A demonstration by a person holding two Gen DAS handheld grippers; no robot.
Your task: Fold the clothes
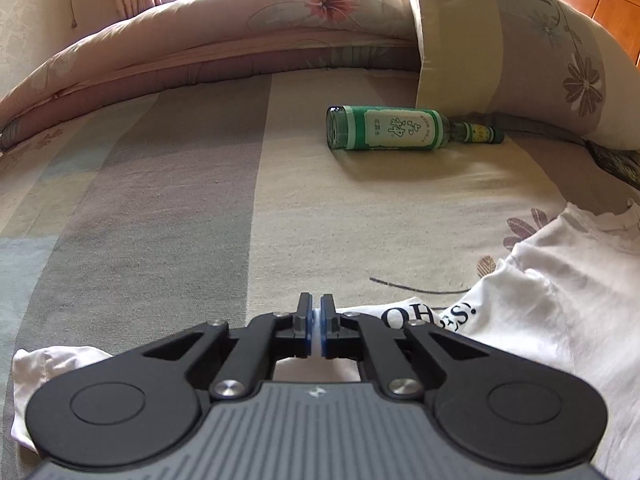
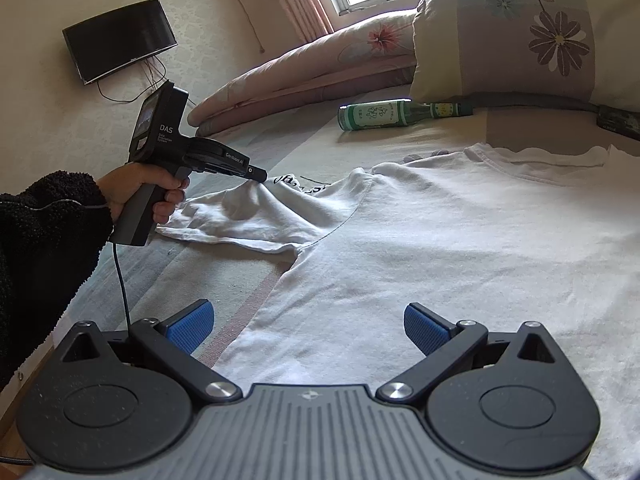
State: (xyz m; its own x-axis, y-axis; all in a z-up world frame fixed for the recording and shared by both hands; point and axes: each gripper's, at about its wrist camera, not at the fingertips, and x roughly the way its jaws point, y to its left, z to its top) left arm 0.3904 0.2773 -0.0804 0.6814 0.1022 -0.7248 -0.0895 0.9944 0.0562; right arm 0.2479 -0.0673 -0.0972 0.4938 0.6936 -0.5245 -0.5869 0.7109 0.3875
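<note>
A white T-shirt (image 2: 460, 240) with black lettering lies spread on the bed, back side up. My left gripper (image 1: 316, 314) is shut on the shirt's left sleeve (image 1: 532, 312), pinching a fold of white cloth between its blue pads. In the right wrist view the left gripper (image 2: 260, 176) shows at the sleeve (image 2: 248, 216), lifting it a little off the sheet. My right gripper (image 2: 308, 330) is open and empty, low over the shirt's lower left edge.
A green glass bottle (image 1: 400, 130) lies on its side on the striped bedsheet (image 1: 180, 200), also in the right wrist view (image 2: 396, 114). A flowered pillow (image 2: 520, 36) and a rolled quilt (image 1: 200, 40) lie at the far side. A wall TV (image 2: 120, 38) hangs left.
</note>
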